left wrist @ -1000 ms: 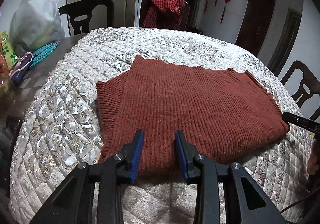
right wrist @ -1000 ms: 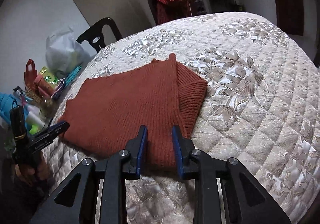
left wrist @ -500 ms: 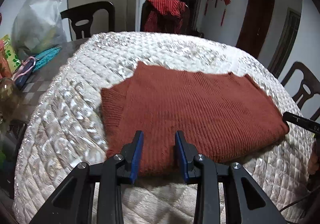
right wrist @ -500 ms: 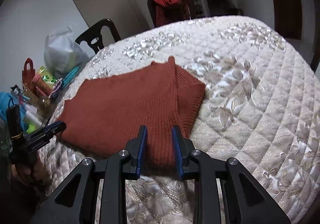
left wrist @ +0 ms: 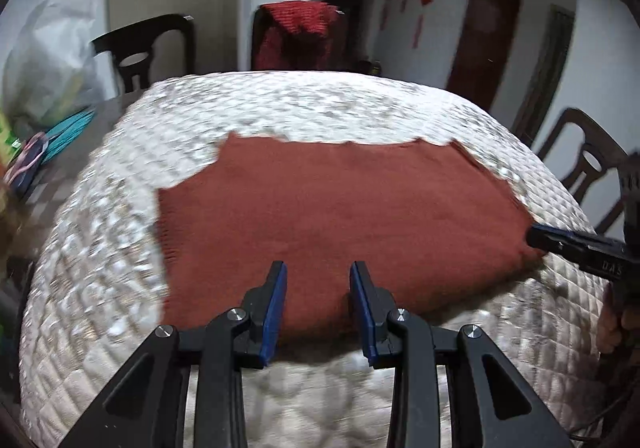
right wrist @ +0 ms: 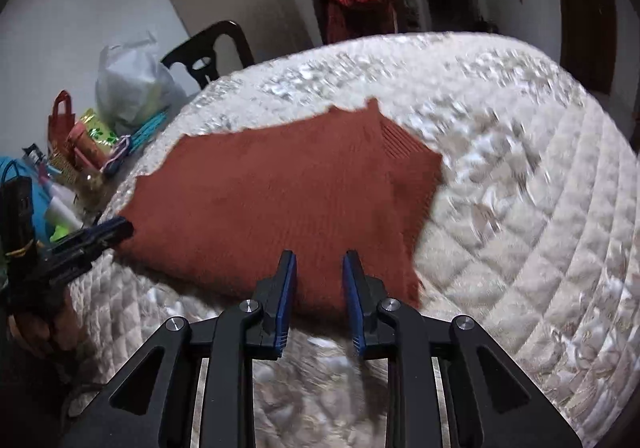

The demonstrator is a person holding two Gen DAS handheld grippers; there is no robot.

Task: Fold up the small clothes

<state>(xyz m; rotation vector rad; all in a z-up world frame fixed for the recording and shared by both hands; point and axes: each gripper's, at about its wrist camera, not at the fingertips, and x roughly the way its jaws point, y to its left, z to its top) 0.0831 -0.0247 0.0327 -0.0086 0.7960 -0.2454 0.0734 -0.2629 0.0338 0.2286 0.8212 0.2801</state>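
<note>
A rust-red knit sweater (left wrist: 336,208) lies folded flat on the quilted white table cover (left wrist: 320,108); it also shows in the right wrist view (right wrist: 272,204). My left gripper (left wrist: 319,272) is open and empty, its fingertips over the sweater's near edge toward the left. My right gripper (right wrist: 320,260) is open and empty over the near edge toward the right. Each gripper shows in the other's view: the right one (left wrist: 560,244) at the sweater's right corner, the left one (right wrist: 108,232) at its left corner.
Dark wooden chairs (left wrist: 148,48) stand around the table, one draped with red cloth (left wrist: 296,32). A plastic bag (right wrist: 128,84), a red bag (right wrist: 62,116) and small items crowd the table's left end. Another chair (left wrist: 588,164) stands at the right.
Both grippers have pulled back and risen a little from the sweater; the views are motion-blurred. The sweater lies as before. Both jaws stay open.
</note>
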